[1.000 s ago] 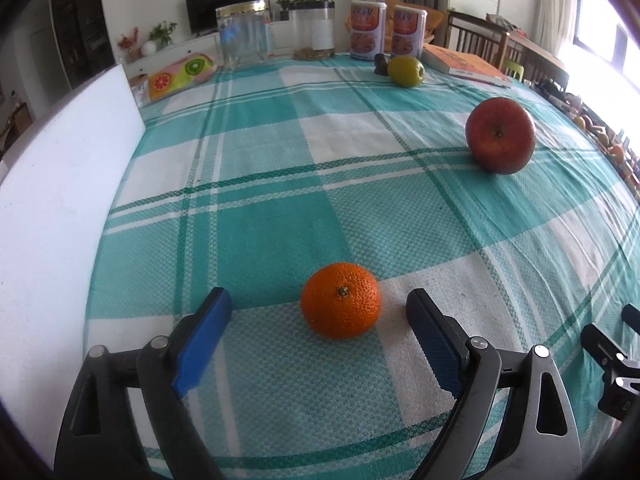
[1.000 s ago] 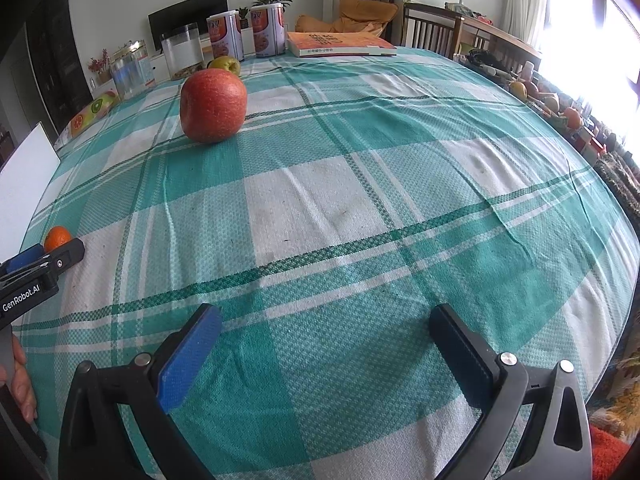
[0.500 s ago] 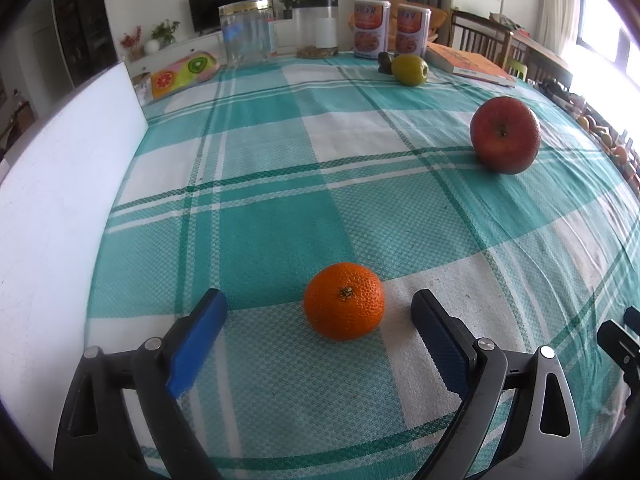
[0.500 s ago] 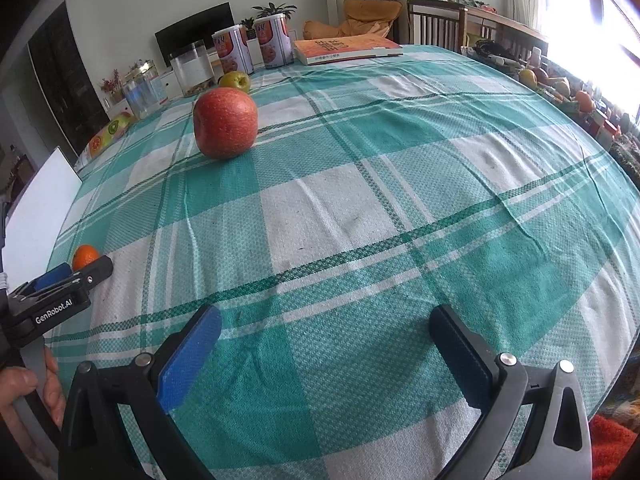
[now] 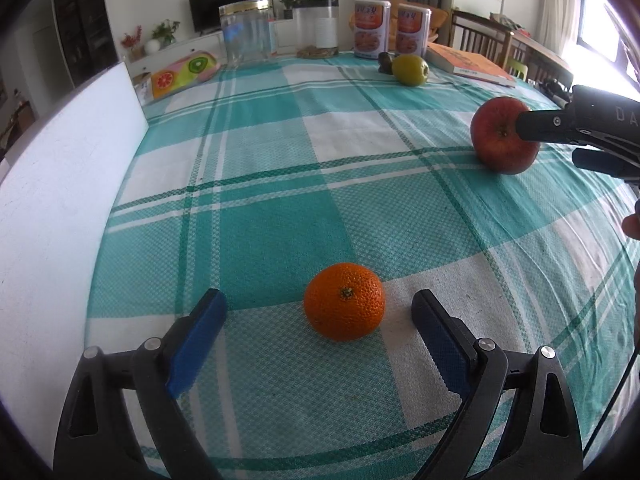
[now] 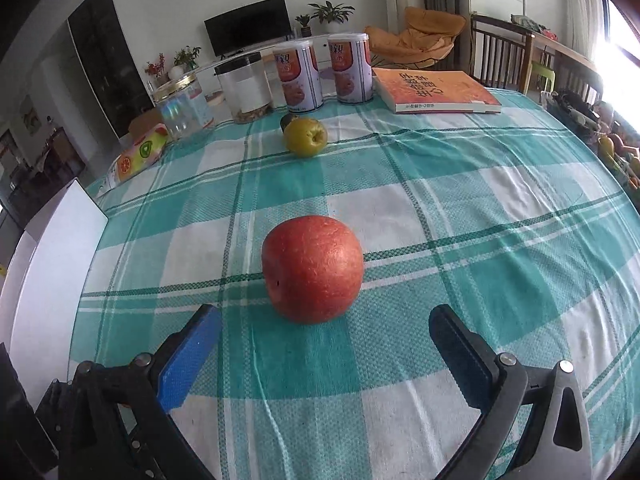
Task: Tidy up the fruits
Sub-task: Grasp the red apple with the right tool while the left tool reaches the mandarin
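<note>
While the left gripper (image 5: 318,316) stood wide open around the orange (image 5: 344,301), pads clear of it, the right gripper (image 6: 324,332), equally spread and empty, faced the red apple (image 6: 313,269) on the worktop (image 6: 460,208). Best approach: centre the apple between the pads, close gently. Count: one orange, one red apple, one green apple (image 6: 305,136), two tins (image 6: 298,76).

On the table (image 6: 520,208), the apple (image 6: 313,269) lies before the pear (image 6: 305,136); cans (image 6: 298,76) stand behind it, a book (image 6: 434,91) to their right.
</note>
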`<state>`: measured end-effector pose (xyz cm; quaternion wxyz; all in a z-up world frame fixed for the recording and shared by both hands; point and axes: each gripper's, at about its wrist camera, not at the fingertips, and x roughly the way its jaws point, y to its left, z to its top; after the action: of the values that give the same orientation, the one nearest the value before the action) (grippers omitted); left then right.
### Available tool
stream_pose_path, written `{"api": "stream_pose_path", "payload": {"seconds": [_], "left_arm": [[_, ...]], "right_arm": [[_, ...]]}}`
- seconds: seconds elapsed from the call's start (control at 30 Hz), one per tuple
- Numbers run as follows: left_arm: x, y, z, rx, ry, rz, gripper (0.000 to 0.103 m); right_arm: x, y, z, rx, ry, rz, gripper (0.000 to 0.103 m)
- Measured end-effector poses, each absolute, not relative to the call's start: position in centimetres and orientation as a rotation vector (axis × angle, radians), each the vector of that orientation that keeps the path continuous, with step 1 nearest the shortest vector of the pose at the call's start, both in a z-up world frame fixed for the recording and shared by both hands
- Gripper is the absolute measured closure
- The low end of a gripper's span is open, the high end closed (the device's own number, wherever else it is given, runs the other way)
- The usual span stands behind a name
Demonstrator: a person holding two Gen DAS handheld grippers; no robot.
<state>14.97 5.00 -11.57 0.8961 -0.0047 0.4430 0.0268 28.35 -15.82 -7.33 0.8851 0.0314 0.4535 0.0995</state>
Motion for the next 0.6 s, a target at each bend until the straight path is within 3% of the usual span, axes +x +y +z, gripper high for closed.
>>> {"api": "stream_pose_path", "payload": {"seconds": [0.23,0.3,0.33,0.43,0.6], "left_arm": [[15.0,5.0,-11.6,-0.009,0.918,0.056,0.008],[15.0,5.0,-11.6,-0.01,0.918,0.056,0.008],[15.0,5.0,-11.6,-0.01,0.918,0.056,0.008],[14.9,5.0,-11.6,-0.01,0.918,0.055,0.008],[14.9,5.0,-11.6,-0.01,0.918,0.056,0.008]], "right_arm": [[31.4,-15.7,-9.6,0.085,0.983,0.188,0.002],[31.4,-16.1,-9.4,0.146,0.96,0.271,0.032],[31.4,-16.1,-9.3,0.172,0.964,0.283,0.042],[30.8,-16.7,-9.3,0.24,0.985,0.302,0.046],[26.8,-20.5,-9.6,0.604,1.086,0.494,0.047]]}}
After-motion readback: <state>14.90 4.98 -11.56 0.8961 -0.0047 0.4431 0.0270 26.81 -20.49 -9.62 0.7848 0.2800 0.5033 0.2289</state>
